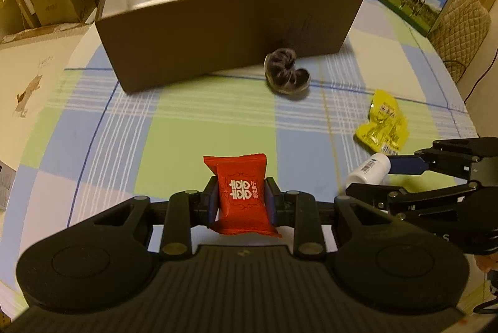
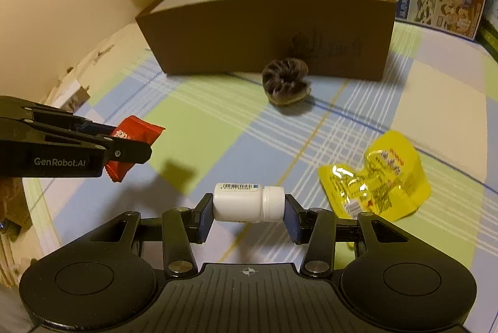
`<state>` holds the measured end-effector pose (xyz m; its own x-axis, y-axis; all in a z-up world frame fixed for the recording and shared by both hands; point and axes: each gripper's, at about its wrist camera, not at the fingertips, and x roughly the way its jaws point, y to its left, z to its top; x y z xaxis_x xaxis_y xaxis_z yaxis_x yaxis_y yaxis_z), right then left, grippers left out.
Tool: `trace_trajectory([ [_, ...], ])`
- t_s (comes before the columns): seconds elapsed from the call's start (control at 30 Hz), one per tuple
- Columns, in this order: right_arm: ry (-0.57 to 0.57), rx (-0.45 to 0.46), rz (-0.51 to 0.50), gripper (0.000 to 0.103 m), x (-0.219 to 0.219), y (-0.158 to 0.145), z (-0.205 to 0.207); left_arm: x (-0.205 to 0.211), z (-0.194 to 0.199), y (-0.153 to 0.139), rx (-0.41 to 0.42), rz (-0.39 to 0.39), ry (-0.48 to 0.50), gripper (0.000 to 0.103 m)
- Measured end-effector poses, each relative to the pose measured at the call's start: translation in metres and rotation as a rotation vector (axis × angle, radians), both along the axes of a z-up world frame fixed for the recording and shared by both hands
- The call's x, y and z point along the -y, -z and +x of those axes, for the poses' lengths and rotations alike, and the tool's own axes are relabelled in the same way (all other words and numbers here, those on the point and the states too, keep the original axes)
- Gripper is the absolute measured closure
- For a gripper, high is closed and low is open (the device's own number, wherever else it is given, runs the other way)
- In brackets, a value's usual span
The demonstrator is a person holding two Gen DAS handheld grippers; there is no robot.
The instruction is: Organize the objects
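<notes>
A glossy red candy packet (image 1: 241,196) with white characters stands pinched upright in the left gripper (image 1: 241,202). The right gripper (image 2: 248,210) clamps a smooth white pill bottle (image 2: 248,202) sideways, ribbed cap right. Both are held low over the checked tablecloth (image 1: 193,130), near a crinkled yellow snack pouch (image 2: 378,180), a fuzzy dark scrunchie (image 2: 284,81) and the brown cardboard box (image 1: 224,34)
</notes>
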<state>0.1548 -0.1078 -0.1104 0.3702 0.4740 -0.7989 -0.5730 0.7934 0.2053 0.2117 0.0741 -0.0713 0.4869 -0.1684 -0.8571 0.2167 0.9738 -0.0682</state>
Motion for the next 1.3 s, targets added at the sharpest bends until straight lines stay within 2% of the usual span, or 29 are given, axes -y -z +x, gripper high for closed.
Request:
trace_trajectory([
  [0.63, 0.081, 0.090, 0.066, 0.059, -0.004, -0.046, 0.045, -0.004, 0.035, -0.034, 0.090, -0.022, 0.014, 0.078],
  [1.07, 0.140, 0.160, 0.119, 0.059, -0.018, -0.082, 0.109, -0.020, 0.089, -0.072, 0.200, -0.021, 0.004, 0.078],
  [1.3, 0.159, 0.164, 0.133, 0.059, -0.032, -0.088, 0.146, -0.023, 0.129, -0.086, 0.249, -0.018, 0.001, 0.078],
])
